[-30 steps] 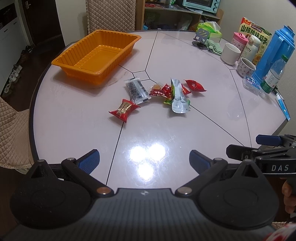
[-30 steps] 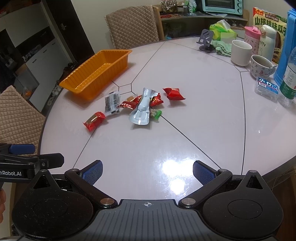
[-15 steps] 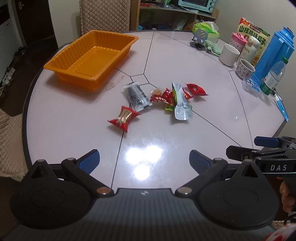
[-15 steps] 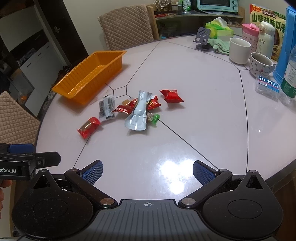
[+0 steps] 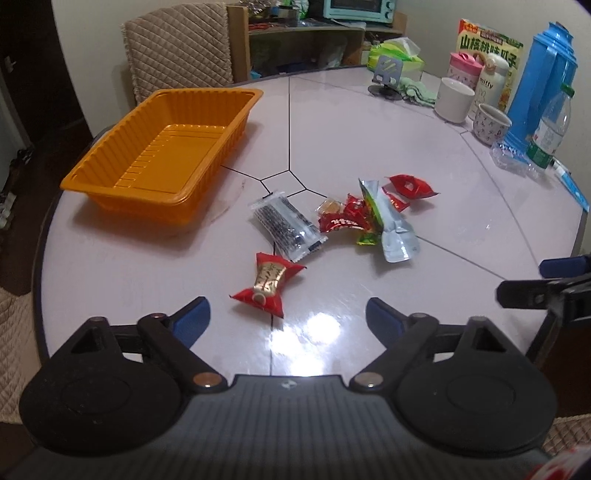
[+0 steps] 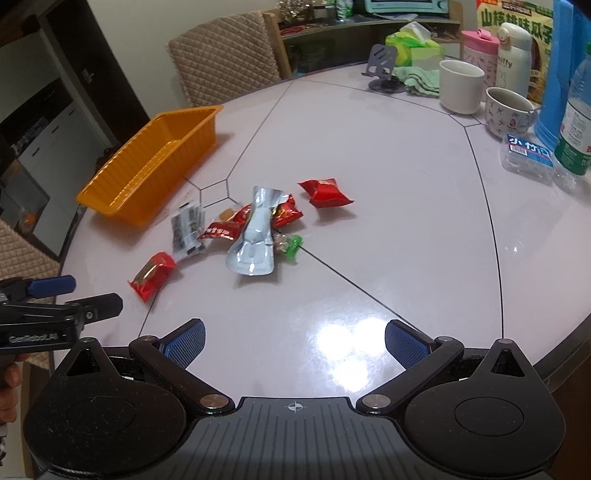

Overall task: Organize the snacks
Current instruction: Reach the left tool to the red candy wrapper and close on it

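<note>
Both wide-open, empty tongs, left and right, have neared the snacks

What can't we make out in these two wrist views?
- Green packet: left view, mostly under the silver pouch; contents unreadable.
- Black-and-white packet: right view, motion-blurred; print illegible.
- Red packets: left view, overlapping; count unclear.
- Right gripper: left view, cut off by the right edge.
- Tray floor: right view, hidden by its near wall.
- Yellow box: right view, behind the bottles.
</note>
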Tool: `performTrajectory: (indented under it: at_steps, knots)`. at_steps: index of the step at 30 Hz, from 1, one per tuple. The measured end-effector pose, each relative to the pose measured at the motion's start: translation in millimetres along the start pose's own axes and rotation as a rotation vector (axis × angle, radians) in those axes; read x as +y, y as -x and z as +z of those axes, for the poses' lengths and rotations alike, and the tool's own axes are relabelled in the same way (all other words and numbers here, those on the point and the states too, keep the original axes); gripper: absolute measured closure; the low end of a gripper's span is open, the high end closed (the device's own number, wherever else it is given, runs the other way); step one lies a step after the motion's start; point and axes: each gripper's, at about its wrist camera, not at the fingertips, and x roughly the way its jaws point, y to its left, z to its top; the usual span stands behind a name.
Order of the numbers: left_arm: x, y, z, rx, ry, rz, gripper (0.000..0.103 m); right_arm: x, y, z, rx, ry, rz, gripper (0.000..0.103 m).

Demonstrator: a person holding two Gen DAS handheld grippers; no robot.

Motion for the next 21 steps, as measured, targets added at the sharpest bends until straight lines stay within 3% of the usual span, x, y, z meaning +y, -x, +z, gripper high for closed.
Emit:
performTrajectory:
  at_steps: [5, 8, 14, 17, 21]
  knots:
    - [8, -28, 6, 0.019, -0.045, -0.009, 0.017, -4, -8, 3, 0.005, -0.026, -0.025, 0.0]
    - [12, -45, 10, 0.033, -0.058, -0.027, 0.027, -7, -13, 5, 0.005, -0.043, -0.041, 0.0]
    - [17, -71, 17, 0.064, -0.092, -0.05, 0.032, -13, -21, 8, 0.016, -0.079, -0.067, 0.0]
    - [20, -79, 20, 0.081, -0.097, -0.067, 0.044, -15, -24, 9, 0.02, -0.09, -0.077, 0.0]
    - [23, -85, 23, 0.092, -0.096, -0.084, 0.046, -15, -28, 11, 0.022, -0.1, -0.082, 0.0]
